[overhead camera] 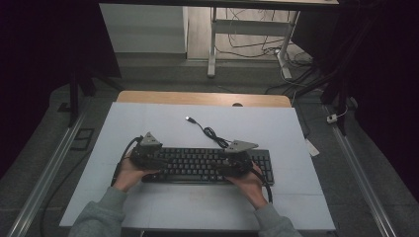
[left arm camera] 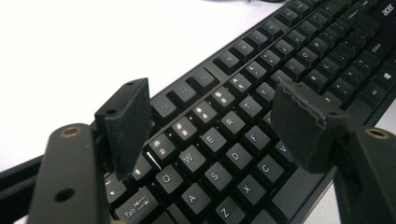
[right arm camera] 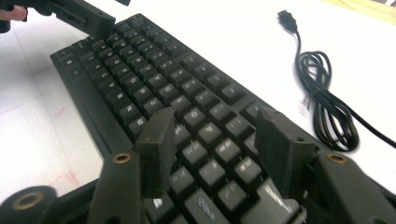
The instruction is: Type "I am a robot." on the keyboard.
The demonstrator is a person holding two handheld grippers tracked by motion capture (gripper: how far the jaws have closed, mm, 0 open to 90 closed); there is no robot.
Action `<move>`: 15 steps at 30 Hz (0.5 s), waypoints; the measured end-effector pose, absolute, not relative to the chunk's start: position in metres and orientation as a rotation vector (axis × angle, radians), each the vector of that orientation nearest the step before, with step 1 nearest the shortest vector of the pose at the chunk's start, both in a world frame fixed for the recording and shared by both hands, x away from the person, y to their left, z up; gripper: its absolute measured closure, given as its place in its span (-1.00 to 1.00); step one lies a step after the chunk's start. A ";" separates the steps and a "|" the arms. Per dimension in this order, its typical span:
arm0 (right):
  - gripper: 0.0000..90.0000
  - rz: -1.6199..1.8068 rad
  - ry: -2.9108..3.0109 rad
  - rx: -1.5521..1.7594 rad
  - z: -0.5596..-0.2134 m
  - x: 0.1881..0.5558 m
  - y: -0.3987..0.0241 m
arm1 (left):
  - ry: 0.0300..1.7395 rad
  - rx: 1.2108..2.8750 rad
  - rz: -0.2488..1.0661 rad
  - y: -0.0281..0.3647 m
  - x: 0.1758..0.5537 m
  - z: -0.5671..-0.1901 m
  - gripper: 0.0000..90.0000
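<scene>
White mat (overhead camera: 148, 123) over wooden table (overhead camera: 148, 96) (grey floor (overhead camera: 44, 133), desk legs (overhead camera: 211, 49) beyond)

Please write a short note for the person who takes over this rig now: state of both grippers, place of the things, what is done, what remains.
Left gripper: open, over the keyboard's left end, gripping nothing.
Right gripper: open, over the right part of the keys, nothing between the pads.
Keyboard lies flat on the white mat; its cable lies coiled behind it, USB plug unconnected.
Done: nothing visible. Left: probably grip and handle the keyboard.
</scene>
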State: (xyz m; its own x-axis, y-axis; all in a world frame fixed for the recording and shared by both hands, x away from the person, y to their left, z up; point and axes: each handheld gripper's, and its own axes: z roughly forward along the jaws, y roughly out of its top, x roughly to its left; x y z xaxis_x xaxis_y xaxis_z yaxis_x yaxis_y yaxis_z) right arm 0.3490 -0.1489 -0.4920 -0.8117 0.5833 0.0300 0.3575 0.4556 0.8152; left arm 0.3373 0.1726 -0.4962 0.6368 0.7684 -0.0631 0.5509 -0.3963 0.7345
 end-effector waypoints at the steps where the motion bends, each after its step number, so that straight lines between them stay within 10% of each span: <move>1: 0.00 1.284 2.451 0.815 -0.492 0.348 -0.152 | 1.026 2.104 0.369 0.173 0.337 -0.496 -0.35; 15: -0.03 1.289 2.444 0.819 -0.495 0.344 -0.165 | 0.984 2.073 0.327 0.170 0.334 -0.493 -0.09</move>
